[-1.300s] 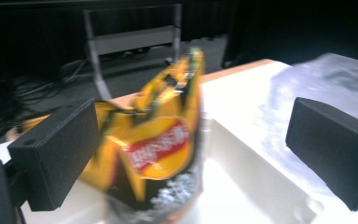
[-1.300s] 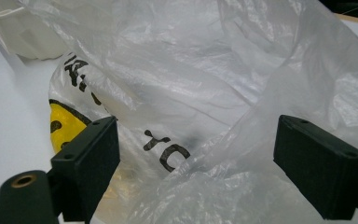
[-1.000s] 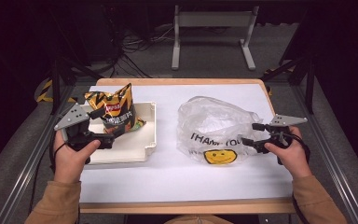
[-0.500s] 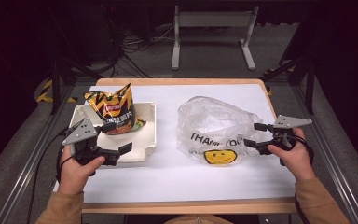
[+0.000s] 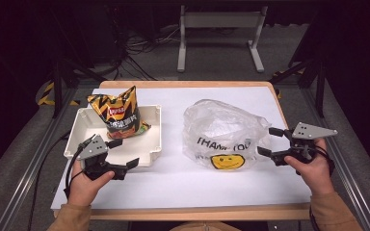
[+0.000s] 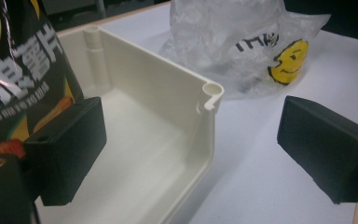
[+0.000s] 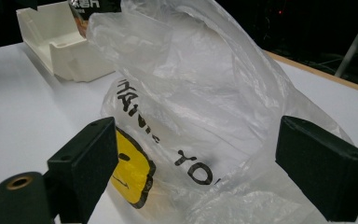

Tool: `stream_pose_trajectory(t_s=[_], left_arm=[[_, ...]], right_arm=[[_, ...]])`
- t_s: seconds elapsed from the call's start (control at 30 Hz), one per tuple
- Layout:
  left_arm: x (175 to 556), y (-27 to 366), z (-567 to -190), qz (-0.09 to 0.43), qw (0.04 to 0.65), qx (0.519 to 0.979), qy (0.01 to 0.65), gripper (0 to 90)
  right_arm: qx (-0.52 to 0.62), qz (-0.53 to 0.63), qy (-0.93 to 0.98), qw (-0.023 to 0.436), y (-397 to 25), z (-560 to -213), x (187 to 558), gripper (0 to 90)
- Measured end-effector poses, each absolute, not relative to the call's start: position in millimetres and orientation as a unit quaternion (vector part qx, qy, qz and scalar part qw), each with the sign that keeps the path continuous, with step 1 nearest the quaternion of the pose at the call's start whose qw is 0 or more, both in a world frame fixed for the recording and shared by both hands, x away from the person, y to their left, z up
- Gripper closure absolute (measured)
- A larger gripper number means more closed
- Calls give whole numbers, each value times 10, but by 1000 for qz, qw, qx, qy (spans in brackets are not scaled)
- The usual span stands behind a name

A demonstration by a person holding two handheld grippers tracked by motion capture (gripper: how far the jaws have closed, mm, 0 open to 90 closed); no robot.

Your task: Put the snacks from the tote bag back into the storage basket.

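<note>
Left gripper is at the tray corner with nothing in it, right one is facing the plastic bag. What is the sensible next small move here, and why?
Probably ease the right gripper forward and close on the plastic bag: its fingers stand open right at the bag's near edge, gripping nothing. The left gripper is open too, straddling the white tray wall, with the chip bag upright inside.

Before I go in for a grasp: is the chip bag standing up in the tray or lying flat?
Standing. The chip bag rises well above the white tray rim, leaning slightly, its base on the tray floor.
</note>
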State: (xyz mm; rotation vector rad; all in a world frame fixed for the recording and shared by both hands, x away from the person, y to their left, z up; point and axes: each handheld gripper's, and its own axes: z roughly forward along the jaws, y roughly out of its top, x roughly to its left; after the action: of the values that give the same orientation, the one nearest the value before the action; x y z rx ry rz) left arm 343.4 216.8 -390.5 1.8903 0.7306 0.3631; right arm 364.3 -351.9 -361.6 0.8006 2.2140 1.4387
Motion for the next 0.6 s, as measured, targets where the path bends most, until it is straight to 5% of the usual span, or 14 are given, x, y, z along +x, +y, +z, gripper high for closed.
stream_pose_trajectory(t_s=[0.6], left_arm=[[3360, 2229, -4273, 148, 510, 770, 354, 100]], right_arm=[[277, 511, 791, 194, -3407, -3868, 3476, 197]])
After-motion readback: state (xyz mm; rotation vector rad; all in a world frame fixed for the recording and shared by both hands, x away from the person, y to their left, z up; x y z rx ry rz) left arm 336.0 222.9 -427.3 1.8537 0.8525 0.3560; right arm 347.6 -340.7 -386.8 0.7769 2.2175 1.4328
